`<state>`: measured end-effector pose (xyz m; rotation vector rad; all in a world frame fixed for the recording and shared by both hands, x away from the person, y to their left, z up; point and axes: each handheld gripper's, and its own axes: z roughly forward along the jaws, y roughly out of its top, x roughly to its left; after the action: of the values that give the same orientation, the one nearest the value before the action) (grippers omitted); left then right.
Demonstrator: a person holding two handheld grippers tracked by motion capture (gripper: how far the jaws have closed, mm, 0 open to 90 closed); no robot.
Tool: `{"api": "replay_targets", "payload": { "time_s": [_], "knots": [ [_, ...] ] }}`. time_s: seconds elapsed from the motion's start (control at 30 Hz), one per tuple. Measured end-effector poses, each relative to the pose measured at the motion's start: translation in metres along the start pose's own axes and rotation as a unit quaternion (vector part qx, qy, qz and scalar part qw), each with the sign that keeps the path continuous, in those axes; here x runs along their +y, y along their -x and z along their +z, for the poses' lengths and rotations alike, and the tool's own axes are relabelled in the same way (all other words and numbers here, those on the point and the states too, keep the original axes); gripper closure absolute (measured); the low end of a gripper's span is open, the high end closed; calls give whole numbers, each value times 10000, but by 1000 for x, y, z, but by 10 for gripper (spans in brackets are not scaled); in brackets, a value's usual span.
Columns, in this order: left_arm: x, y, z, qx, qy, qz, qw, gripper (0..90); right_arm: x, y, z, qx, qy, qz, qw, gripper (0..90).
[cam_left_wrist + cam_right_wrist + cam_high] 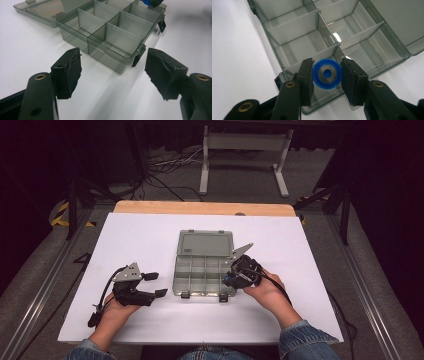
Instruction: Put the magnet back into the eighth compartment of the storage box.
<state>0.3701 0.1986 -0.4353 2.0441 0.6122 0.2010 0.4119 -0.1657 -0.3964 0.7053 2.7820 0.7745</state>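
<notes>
**Rig look: two black handheld grippers, denim sleeves**

Person wears blue denim sleeves [305, 334], cuffs w/ visible seams. Left gripper [156, 284]: black body, grey three-cornered plate on top, black cable looping off the back. Right gripper [231, 279]: same build, grey plate, black cable trailing over the hand. Jaws black, blocky, w/ brass-coloured rivets at the arm pivots; pads [74, 67] are rough black foam, edges frayed and uneven.

Dim room — grey floor [235, 175], white frame [245, 142]
</notes>
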Motion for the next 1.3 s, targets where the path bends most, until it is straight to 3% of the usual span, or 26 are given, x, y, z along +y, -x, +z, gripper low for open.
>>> {"api": "replay_targets", "payload": {
  "time_s": [1.3],
  "knots": [
    [0,0,0,-6,9,-24,10000,295,1,-3,22,19,-457,-95,9989,622]
  ]
}}
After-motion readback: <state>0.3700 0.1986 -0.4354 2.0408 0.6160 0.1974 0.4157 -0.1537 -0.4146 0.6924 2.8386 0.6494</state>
